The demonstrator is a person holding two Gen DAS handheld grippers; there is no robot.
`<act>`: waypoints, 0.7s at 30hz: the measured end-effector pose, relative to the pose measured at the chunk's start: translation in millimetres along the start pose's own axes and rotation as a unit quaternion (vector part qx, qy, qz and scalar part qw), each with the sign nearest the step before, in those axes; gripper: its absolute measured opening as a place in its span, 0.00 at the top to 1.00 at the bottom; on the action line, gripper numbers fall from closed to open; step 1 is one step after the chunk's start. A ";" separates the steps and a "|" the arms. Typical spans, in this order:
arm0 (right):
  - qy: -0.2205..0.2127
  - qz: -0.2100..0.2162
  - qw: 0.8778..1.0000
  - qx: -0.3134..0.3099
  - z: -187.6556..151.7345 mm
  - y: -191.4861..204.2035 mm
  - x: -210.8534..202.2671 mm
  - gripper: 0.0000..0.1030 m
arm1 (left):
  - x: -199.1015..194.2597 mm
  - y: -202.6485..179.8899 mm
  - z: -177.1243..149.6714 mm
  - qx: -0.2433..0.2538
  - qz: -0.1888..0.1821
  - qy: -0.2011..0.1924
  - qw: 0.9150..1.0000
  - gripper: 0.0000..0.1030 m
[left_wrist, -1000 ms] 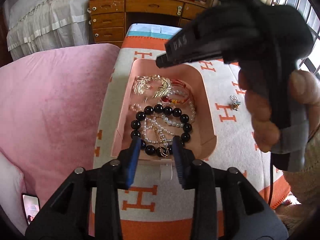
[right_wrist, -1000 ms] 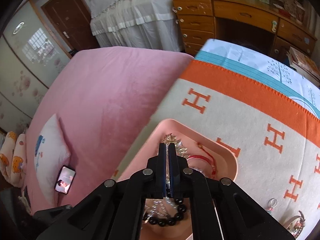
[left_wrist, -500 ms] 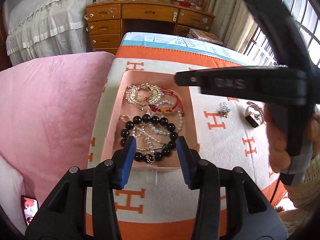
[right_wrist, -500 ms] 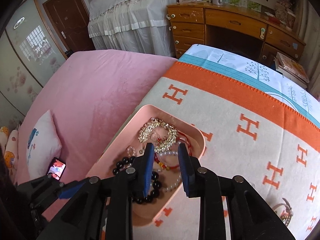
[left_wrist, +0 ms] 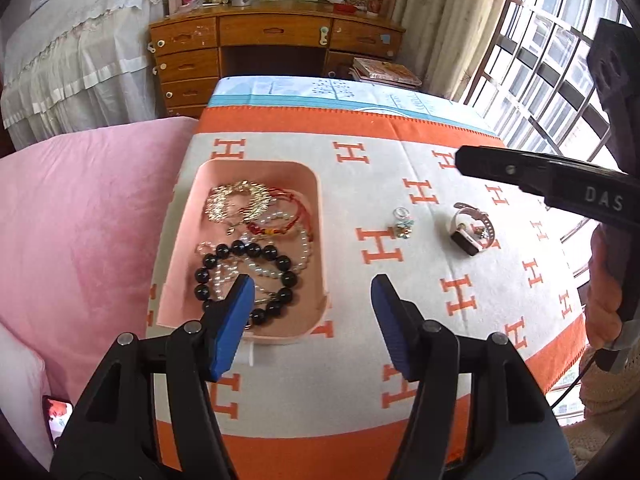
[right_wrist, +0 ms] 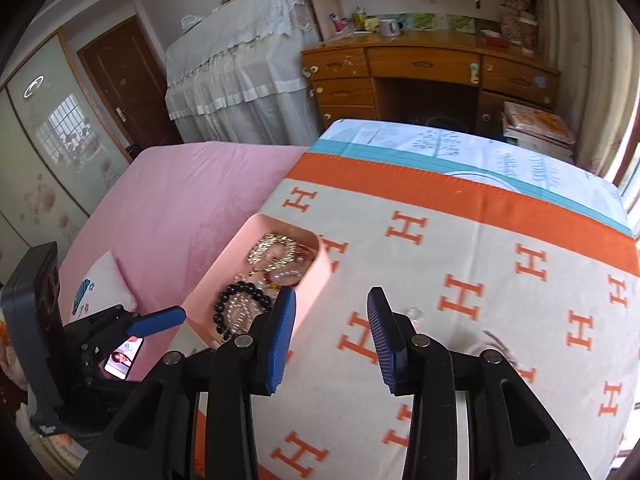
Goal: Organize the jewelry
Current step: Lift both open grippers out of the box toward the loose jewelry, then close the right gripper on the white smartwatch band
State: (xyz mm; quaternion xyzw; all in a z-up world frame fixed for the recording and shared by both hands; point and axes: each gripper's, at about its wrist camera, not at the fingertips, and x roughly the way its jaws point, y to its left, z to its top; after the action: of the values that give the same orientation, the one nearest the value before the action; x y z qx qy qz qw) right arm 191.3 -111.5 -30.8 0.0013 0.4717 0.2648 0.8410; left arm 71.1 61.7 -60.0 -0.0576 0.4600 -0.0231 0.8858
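Note:
A pink tray (left_wrist: 312, 216) (right_wrist: 316, 280) on the orange-and-white blanket holds a gold leaf piece (left_wrist: 236, 200), a red cord bracelet (left_wrist: 296, 212), pearls and a black bead bracelet (left_wrist: 244, 264) (right_wrist: 236, 300). A small ring with a charm (left_wrist: 402, 222) and a watch (left_wrist: 472, 228) lie on the blanket right of the tray. My left gripper (left_wrist: 312, 300) is open and empty above the tray's near right corner. My right gripper (right_wrist: 332, 316) is open and empty, above the blanket right of the tray; the ring (right_wrist: 414, 314) peeks past its right finger.
A pink bed cover (left_wrist: 80, 208) lies left of the blanket, with a phone (left_wrist: 58, 410) at its near edge. A wooden desk with drawers (left_wrist: 276, 44) stands beyond the bed. A barred window (left_wrist: 560, 60) is at the right.
Both grippers have opened wide; the right one was shut a second ago. The right gripper has drawn back from over the tray to the right. The left has risen and shifted right.

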 end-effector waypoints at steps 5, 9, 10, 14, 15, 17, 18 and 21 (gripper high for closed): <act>-0.023 -0.022 0.999 0.021 -11.7 -41.0 -39.7 0.63 | -0.1 -34.8 14.0 0.026 -0.004 -0.002 1.000 0.44; -0.030 -0.034 0.998 0.041 -25.8 -74.0 -62.5 0.63 | 4.0 -63.0 24.2 0.040 -0.014 0.003 0.999 0.44; -0.029 -0.039 0.998 0.045 -29.2 -81.0 -66.7 0.63 | 6.2 -69.1 27.3 0.041 -0.016 0.005 0.999 0.44; -0.026 -0.054 0.996 0.064 -45.0 -112.7 -75.2 0.63 | 19.9 -91.4 38.8 0.046 -0.020 0.018 0.999 0.44; -0.023 -0.056 0.996 0.069 -48.6 -120.6 -75.6 0.63 | 24.2 -95.6 40.7 0.047 -0.019 0.020 0.999 0.44; -0.019 -0.060 0.995 0.077 -55.4 -134.2 -75.1 0.63 | 33.0 -103.6 44.7 0.047 -0.016 0.025 0.998 0.44; -0.016 -0.062 0.995 0.078 -58.0 -139.6 -74.1 0.63 | 37.6 -105.7 45.9 0.046 -0.014 0.028 0.998 0.44; -0.003 -0.067 0.995 0.075 -64.2 -152.9 -65.3 0.64 | 54.2 -110.3 51.2 0.038 -0.008 0.038 0.999 0.44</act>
State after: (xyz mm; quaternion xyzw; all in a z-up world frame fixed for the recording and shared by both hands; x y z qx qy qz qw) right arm 181.2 -288.1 -53.2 0.0337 0.4870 0.1721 0.8556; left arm 145.6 -48.7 -61.2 -0.0262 0.4913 -0.0497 0.8692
